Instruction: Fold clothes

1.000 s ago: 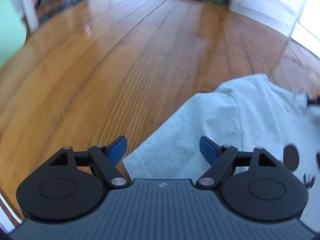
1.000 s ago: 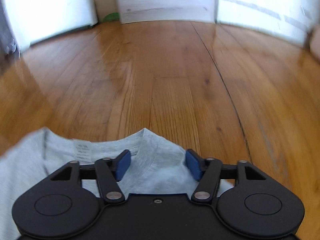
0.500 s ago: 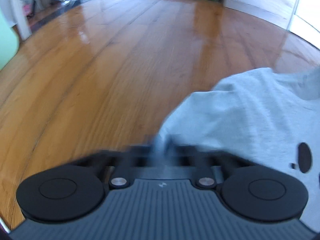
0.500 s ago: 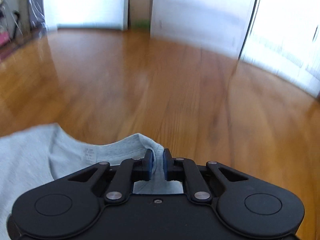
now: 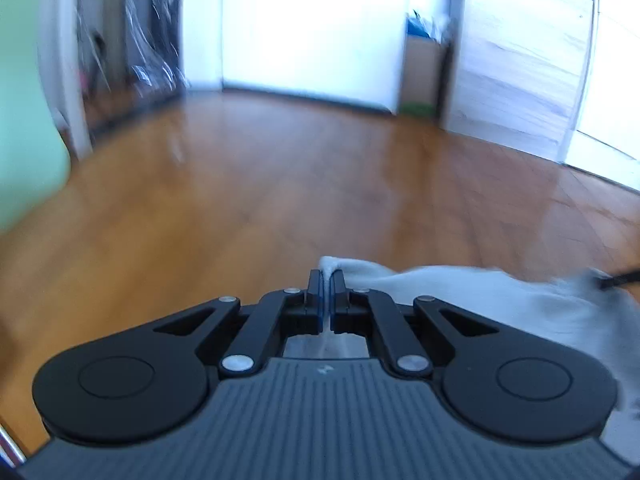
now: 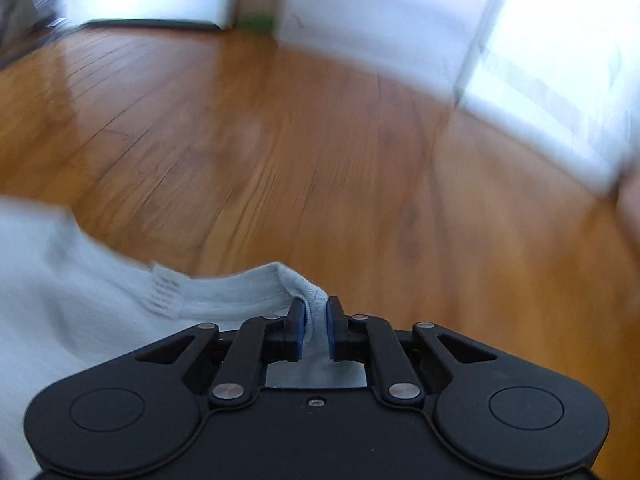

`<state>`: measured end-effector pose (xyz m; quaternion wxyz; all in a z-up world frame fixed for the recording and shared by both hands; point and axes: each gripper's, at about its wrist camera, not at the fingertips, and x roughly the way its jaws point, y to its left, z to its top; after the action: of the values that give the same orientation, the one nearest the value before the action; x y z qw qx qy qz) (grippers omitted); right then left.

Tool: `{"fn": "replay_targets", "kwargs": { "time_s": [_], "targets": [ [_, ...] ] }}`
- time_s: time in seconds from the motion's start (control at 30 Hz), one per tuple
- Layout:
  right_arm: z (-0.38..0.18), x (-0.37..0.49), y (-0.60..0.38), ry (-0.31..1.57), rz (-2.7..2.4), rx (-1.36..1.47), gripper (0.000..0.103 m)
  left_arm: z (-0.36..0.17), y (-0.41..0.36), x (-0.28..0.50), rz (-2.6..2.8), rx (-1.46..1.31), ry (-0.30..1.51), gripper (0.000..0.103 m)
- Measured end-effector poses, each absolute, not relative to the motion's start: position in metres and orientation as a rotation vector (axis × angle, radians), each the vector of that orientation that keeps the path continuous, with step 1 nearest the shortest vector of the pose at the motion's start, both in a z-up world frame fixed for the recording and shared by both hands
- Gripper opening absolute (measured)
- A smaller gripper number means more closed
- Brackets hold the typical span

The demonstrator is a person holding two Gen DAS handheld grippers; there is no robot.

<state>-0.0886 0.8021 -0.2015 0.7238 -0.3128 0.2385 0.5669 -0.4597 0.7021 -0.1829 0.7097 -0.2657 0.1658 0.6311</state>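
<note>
A light grey T-shirt hangs off to the right in the left wrist view. My left gripper is shut on a pinched fold of its edge, which pokes out above the blue pads. In the right wrist view the same T-shirt spreads to the left, with its collar and white neck label showing. My right gripper is shut on the collar at the shoulder. Both grippers hold the shirt lifted above the wooden floor. The rest of the shirt is hidden below the grippers.
A pale green surface stands at the far left. White walls and a wooden cabinet line the far side of the room, with a cardboard box in the corner. Clutter sits at the back left.
Both grippers closed from open onto the shirt: the left on its edge, the right on the collar. Both then lifted, so the views tilted up from the floor toward the walls.
</note>
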Motion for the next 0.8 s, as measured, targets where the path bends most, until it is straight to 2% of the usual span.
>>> {"fn": "replay_targets", "kwargs": {
  "time_s": [0.1,0.17,0.23,0.3,0.37,0.43,0.5,0.53,0.63,0.77,0.8],
  "targets": [
    [-0.182,-0.115,0.791,0.556,1.299,-0.603,0.033,-0.19,0.673,-0.449,1.227,-0.76,0.307,0.002],
    [-0.169,-0.133,0.783,0.575,1.33,-0.545,0.034,-0.202,0.649,-0.437,1.137,-0.859,0.312,0.002],
    [-0.16,-0.155,0.777,0.614,1.45,-0.526,0.036,-0.223,0.637,-0.423,1.064,-0.955,0.393,0.003],
    [-0.156,-0.174,0.775,0.73,1.614,-0.532,0.038,-0.24,0.629,-0.417,1.036,-1.031,0.457,0.003],
    [-0.152,-0.191,0.779,0.837,1.714,-0.562,0.046,-0.251,0.624,-0.417,1.035,-1.081,0.504,0.003],
    [-0.149,-0.209,0.787,0.916,1.775,-0.622,0.051,-0.237,0.616,-0.422,1.045,-1.029,0.502,0.012],
    [-0.15,-0.213,0.798,0.962,1.777,-0.654,0.054,-0.223,0.605,-0.432,1.048,-0.964,0.451,0.038],
    [-0.155,-0.207,0.805,1.008,1.763,-0.653,0.055,-0.219,0.607,-0.439,1.069,-0.935,0.425,0.042],
    [-0.177,-0.201,0.819,1.14,1.707,-0.646,0.055,-0.208,0.614,-0.457,1.132,-0.856,0.352,0.043],
    [-0.198,-0.193,0.818,1.23,1.717,-0.541,0.054,-0.226,0.627,-0.47,1.082,-0.942,0.278,0.043],
    [-0.201,-0.189,0.815,1.235,1.739,-0.495,0.031,-0.233,0.629,-0.469,1.063,-0.968,0.258,0.044]
  ]
}}
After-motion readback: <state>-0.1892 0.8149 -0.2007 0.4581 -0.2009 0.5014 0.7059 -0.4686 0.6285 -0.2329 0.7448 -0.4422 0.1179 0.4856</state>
